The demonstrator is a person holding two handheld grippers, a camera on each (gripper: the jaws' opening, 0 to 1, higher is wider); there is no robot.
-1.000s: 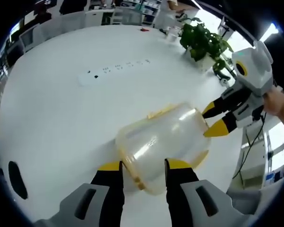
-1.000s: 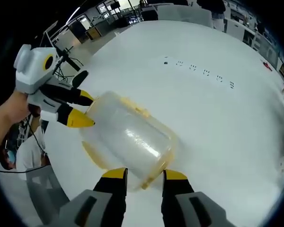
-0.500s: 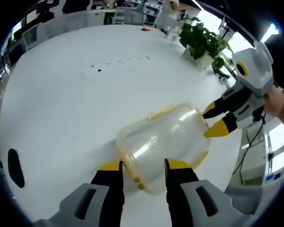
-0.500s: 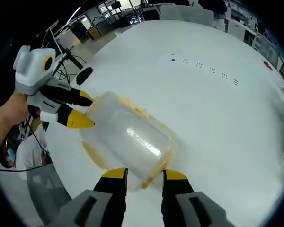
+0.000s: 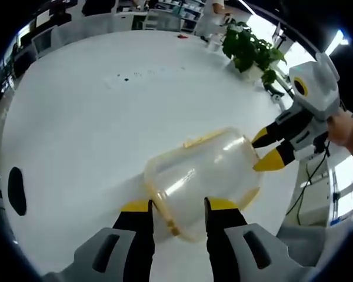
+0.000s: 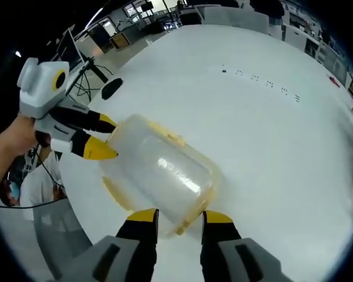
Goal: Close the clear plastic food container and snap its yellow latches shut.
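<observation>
A clear plastic container [image 5: 200,170] with yellow latches [image 5: 197,140] lies on its side between both grippers, above the white table [image 5: 76,129]. My left gripper [image 5: 177,207] grips one end, with its yellow-tipped jaws on either side of an end latch [image 5: 167,218]. The right gripper [image 5: 263,150] comes in from the right and pinches the opposite end. In the right gripper view, the container [image 6: 159,167] runs from my right gripper [image 6: 180,216] up to the left gripper [image 6: 103,138]. A side latch [image 6: 170,136] shows along its top.
A potted plant [image 5: 250,50] stands at the table's far right edge. A white power strip [image 6: 262,85] lies far across the table. A black oval object [image 5: 15,191] sits near the left edge. A person's hand [image 6: 12,141] holds the left gripper. Chairs and desks surround the table.
The table and power strip have slid away in both views, so both cameras moved. The container sits the same between both sets of jaws.
</observation>
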